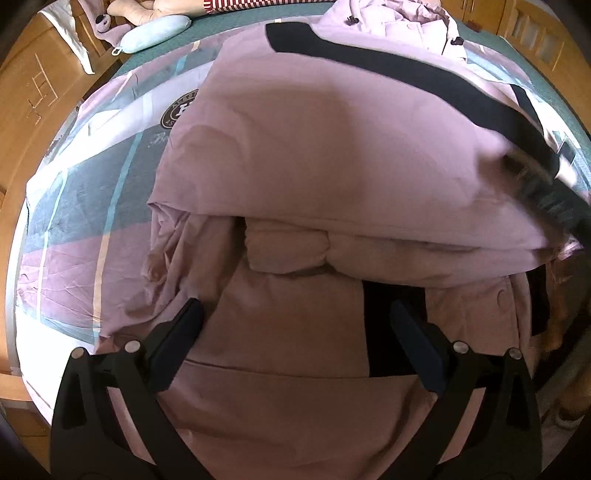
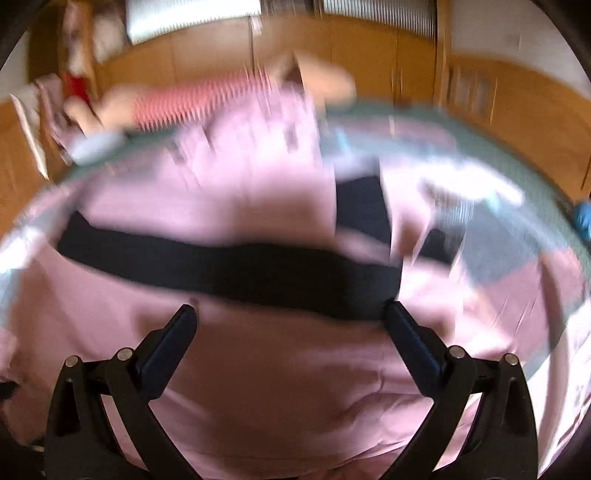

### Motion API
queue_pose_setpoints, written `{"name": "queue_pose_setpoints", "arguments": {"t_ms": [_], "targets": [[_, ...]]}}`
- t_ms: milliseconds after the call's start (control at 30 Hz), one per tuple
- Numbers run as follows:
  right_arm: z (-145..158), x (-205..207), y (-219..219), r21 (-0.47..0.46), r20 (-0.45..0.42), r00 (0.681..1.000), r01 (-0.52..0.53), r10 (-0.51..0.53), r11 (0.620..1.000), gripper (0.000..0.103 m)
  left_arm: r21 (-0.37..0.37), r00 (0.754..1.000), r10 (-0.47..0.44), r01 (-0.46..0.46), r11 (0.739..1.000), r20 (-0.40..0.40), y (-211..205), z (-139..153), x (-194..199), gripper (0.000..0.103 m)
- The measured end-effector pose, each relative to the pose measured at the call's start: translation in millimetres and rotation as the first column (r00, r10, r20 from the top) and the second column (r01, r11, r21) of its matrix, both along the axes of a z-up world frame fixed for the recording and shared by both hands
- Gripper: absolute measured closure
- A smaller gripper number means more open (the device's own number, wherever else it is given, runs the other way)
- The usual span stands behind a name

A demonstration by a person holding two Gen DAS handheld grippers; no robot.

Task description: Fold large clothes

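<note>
A large pink padded jacket [image 1: 325, 155] with a black stripe [image 1: 406, 74] lies on a bed, its upper part folded over the lower part. My left gripper [image 1: 295, 314] is open and empty just above the jacket's lower pink panel. The other gripper appears blurred at the jacket's right edge [image 1: 543, 192]. In the right wrist view, which is motion-blurred, the jacket [image 2: 258, 369] fills the lower half with the black stripe [image 2: 240, 269] across it. My right gripper [image 2: 291, 317] is open and empty just over the pink fabric below the stripe.
The bed has a patterned pink, grey and teal sheet [image 1: 85, 192]. A light blue cushion [image 1: 155, 33] and a person in a red-striped top [image 1: 236, 4] are at the far side. Wooden cabinets [image 2: 369, 59] surround the bed.
</note>
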State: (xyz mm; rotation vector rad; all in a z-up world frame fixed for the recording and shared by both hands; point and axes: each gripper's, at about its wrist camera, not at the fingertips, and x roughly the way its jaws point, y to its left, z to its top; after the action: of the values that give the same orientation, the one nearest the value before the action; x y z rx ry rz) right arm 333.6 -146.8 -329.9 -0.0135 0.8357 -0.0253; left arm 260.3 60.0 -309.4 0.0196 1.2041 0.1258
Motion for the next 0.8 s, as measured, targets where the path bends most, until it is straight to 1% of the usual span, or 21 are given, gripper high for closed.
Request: {"name": "queue_pose_setpoints", "arguments": {"t_ms": [100, 167, 267, 367, 433, 467, 500, 533, 567, 600, 667, 700, 733, 767, 800], "targets": [[2, -4, 12, -0.068, 0.028, 1.0, 0.001, 0.001, 0.998, 0.001, 0.032, 1.0, -0.009, 0.009, 0.999, -0.002, -6, -5, 0, 0.002], [2, -3, 11, -0.048, 0.026, 1.0, -0.001, 0.002, 0.999, 0.001, 0.049, 1.0, -0.015, 0.015, 0.999, 0.002, -9, -9, 0, 0.002], [7, -5, 4, -0.003, 0.036, 0.999, 0.0, 0.0, 1.0, 0.001, 0.042, 1.0, -0.007, 0.006, 0.999, 0.023, -8, -14, -2, 0.002], [12, -7, 2, 0.005, 0.036, 0.999, 0.0, -0.001, 1.0, 0.001, 0.033, 0.999, -0.002, 0.0, 0.999, 0.041, -7, -17, -4, 0.002], [27, -21, 0, 0.059, 0.117, 0.993, 0.0, -0.007, 0.998, 0.001, 0.038, 0.999, -0.007, 0.005, 0.999, 0.053, -7, -15, -8, 0.002], [37, -30, -1, 0.094, 0.183, 0.983, -0.018, 0.0, 0.995, 0.001, 0.039, 0.998, 0.001, -0.004, 0.999, 0.064, -7, -12, -10, 0.002], [41, -32, 1, 0.096, 0.199, 0.98, -0.031, 0.012, 0.995, 0.001, 0.034, 0.996, 0.011, -0.014, 0.999, 0.094, -7, -5, -14, 0.002], [41, -31, 4, 0.078, 0.191, 0.981, -0.038, 0.022, 0.996, 0.001, 0.028, 0.992, 0.004, -0.008, 1.0, 0.13, -7, 1, -16, 0.002], [38, -27, 7, 0.052, 0.164, 0.986, -0.039, 0.03, 0.998, 0.001, 0.033, 0.984, -0.005, -0.001, 0.999, 0.176, -7, 8, -19, 0.002], [28, -21, 9, 0.024, 0.116, 0.993, -0.034, 0.031, 0.999, 0.001, 0.065, 0.971, -0.016, 0.0, 0.998, 0.239, -10, 19, -23, 0.002], [11, -10, 10, -0.002, 0.021, 0.999, -0.029, 0.029, 1.0, 0.001, 0.12, 0.952, -0.036, -0.001, 0.993, 0.303, -13, 28, -26, 0.002], [8, -7, 11, -0.01, 0.007, 1.0, -0.029, 0.029, 1.0, 0.001, 0.135, 0.951, -0.045, 0.004, 0.991, 0.307, -14, 29, -25, 0.002], [10, -7, 12, -0.012, 0.01, 1.0, -0.029, 0.029, 1.0, 0.001, 0.134, 0.955, -0.045, 0.006, 0.991, 0.293, -12, 25, -21, 0.002], [11, -8, 12, -0.015, 0.014, 0.999, -0.028, 0.029, 0.999, 0.001, 0.125, 0.963, -0.034, 0.0, 0.992, 0.267, -10, 20, -16, 0.002], [11, -8, 11, -0.013, 0.015, 0.999, -0.028, 0.028, 1.0, 0.001, 0.093, 0.974, -0.011, -0.01, 0.996, 0.226, -3, 8, -11, 0.002]]}}
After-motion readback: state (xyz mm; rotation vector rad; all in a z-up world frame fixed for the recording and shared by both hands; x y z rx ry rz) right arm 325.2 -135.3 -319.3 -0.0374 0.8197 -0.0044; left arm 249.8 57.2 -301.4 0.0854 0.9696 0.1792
